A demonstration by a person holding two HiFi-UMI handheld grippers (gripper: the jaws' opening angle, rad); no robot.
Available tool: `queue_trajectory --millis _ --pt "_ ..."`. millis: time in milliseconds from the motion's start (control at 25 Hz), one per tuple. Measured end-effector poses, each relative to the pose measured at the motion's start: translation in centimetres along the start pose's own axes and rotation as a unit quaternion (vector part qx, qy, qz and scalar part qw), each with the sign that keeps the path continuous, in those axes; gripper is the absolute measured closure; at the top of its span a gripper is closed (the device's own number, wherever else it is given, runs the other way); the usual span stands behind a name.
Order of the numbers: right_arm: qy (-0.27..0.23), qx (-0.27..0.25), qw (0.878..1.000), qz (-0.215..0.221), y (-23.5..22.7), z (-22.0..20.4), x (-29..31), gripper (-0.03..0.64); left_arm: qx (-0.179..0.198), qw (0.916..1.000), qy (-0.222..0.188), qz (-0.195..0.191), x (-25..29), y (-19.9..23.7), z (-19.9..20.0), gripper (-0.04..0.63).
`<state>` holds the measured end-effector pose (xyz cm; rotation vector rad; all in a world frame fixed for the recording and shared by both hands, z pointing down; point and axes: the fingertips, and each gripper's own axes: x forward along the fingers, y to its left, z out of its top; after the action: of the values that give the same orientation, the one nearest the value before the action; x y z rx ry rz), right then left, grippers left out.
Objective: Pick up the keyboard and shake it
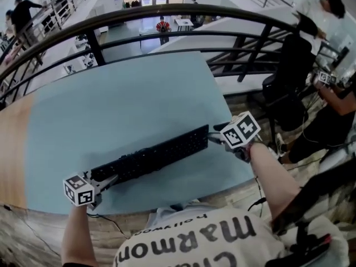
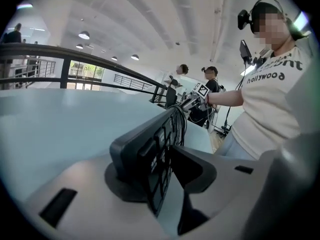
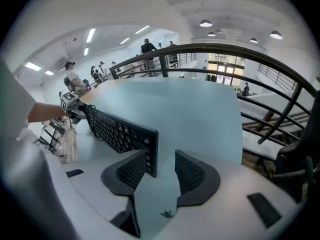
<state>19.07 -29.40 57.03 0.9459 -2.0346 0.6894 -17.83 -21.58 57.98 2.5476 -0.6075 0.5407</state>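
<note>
The left gripper (image 1: 103, 181) (image 2: 160, 170) is clamped on the near left end of the black keyboard (image 1: 150, 154) (image 2: 150, 149) (image 3: 116, 130). In the left gripper view both dark pads press the end between them, 1 on the back and 1 on the key face. The right gripper (image 1: 214, 137) (image 3: 162, 166) has its jaws apart around the keyboard's other end. In the right gripper view the end's corner lies against 1 ribbed pad, and a clear gap of table shows between it and the other pad.

Each gripper carries a cube (image 1: 78, 190) with black-and-white square markers; the right one's cube (image 1: 240, 130) faces up.

The keyboard runs diagonally across the near right part of the pale blue table (image 1: 128, 104), its left end closer to the person. In both gripper views it appears turned on edge. Whether it rests on the table or hangs just above it cannot be told. The key legends are too small to read.

The person's white T-shirt (image 1: 222, 239) (image 2: 270, 101) bears black print: "Marmon" shows upside down in the head view, and "hollywoo" can be made out in the left gripper view.

A curved black railing (image 1: 167, 10) runs behind the table. Beyond it, on the lower floor, stands a person in a red top (image 1: 162, 25).
</note>
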Motion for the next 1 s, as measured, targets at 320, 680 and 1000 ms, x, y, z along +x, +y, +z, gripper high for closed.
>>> queue_trajectory --millis 320,680,1000 --pt "0.045 -0.054 0.996 0.063 0.9 1.1 0.8 0.479 -0.020 0.9995 0.012 0.020 -0.3 -0.5 -0.4 0.451" --pt "0.079 -0.091 0.984 0.133 2.3 1.4 1.5 0.479 -0.015 0.9991 0.021 0.035 -0.8 -1.0 0.2 0.448" --pt "0.085 -0.134 0.980 0.121 0.0 2.4 2.0 0.482 -0.022 0.9975 0.028 0.062 0.9 -0.7 0.9 0.439"
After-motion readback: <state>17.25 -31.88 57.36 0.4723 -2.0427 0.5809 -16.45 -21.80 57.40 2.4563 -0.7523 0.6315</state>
